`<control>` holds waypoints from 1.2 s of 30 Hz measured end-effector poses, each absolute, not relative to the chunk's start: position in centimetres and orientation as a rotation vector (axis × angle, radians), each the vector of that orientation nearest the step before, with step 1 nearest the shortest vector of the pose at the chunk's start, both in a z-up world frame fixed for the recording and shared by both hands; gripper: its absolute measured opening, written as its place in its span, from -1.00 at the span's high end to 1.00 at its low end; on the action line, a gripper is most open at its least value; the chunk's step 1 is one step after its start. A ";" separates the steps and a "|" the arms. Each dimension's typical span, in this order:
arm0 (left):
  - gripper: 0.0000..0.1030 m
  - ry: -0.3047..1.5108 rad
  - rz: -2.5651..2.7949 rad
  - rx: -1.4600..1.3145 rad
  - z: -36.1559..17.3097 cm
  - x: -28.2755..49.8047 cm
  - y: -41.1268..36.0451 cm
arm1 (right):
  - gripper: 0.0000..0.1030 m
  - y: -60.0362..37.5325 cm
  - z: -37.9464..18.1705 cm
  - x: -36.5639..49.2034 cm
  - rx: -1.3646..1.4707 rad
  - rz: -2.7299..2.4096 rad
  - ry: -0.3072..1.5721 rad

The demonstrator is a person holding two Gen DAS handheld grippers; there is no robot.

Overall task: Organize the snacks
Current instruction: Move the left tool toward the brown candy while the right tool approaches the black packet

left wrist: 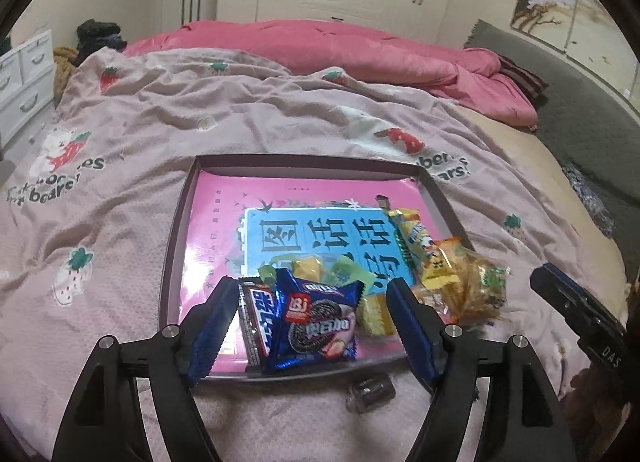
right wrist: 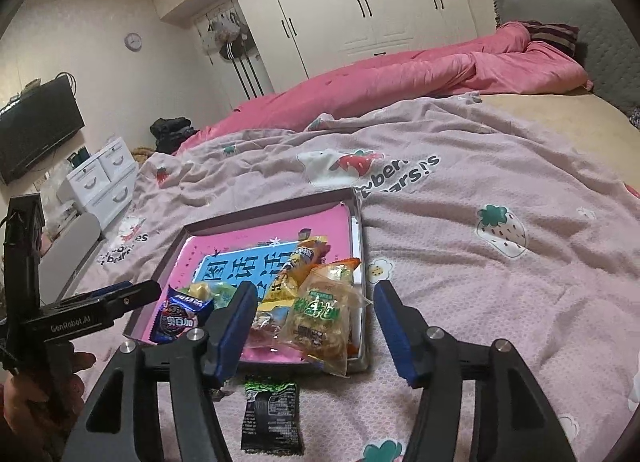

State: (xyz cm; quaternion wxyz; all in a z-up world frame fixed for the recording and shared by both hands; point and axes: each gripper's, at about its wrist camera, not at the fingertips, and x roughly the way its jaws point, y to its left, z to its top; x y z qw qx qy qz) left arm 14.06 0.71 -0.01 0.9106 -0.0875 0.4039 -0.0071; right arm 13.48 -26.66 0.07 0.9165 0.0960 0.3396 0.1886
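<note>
A shallow tray (left wrist: 304,160) with a pink printed liner lies on the bed. At its near edge a blue cookie packet (left wrist: 316,322) rests beside a black-and-red packet (left wrist: 256,322); my left gripper (left wrist: 312,290) hovers open above them, pads touching neither. Yellow packets (left wrist: 416,238) and a clear bag with a green label (left wrist: 480,286) pile up at the tray's right. In the right wrist view, that clear bag (right wrist: 320,314) overhangs the near rim of the tray (right wrist: 264,214), and my right gripper (right wrist: 316,290) is open over it. A black-and-green packet (right wrist: 272,418) lies on the cover outside the tray.
The bed is covered by a pink strawberry-print cover (left wrist: 200,110), with a rumpled pink quilt (left wrist: 320,46) behind. White drawers (right wrist: 104,178) and a TV (right wrist: 36,130) stand left of the bed. A hand (right wrist: 36,394) holds the left gripper's handle.
</note>
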 end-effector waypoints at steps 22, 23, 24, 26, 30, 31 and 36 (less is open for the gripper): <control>-0.52 0.904 -0.061 -0.132 -0.1 11.0 -1.7 | -0.38 -25.0 0.4 9.6 0.117 0.415 0.726; -0.52 0.912 -0.063 -0.129 -0.3 10.9 -1.8 | -0.38 -24.8 0.1 9.4 0.117 0.419 0.741; -0.52 0.921 -0.067 -0.127 -0.6 10.8 -1.9 | -0.39 -24.6 -0.2 9.3 0.115 0.424 0.754; -0.52 0.945 -0.080 -0.131 -1.2 10.5 -2.2 | -0.39 -24.1 -0.9 9.0 0.098 0.430 0.787; -0.52 0.993 -0.089 -0.125 -2.9 10.6 -3.0 | -0.39 -23.1 -2.7 8.7 0.049 0.435 0.857; -0.52 1.002 -0.094 -0.132 -3.2 10.6 -3.1 | -0.39 -22.8 -3.3 8.6 0.038 0.438 0.879; -0.52 1.060 -0.103 -0.145 -5.2 11.2 -3.8 | -0.39 -21.7 -5.5 8.7 -0.027 0.438 0.936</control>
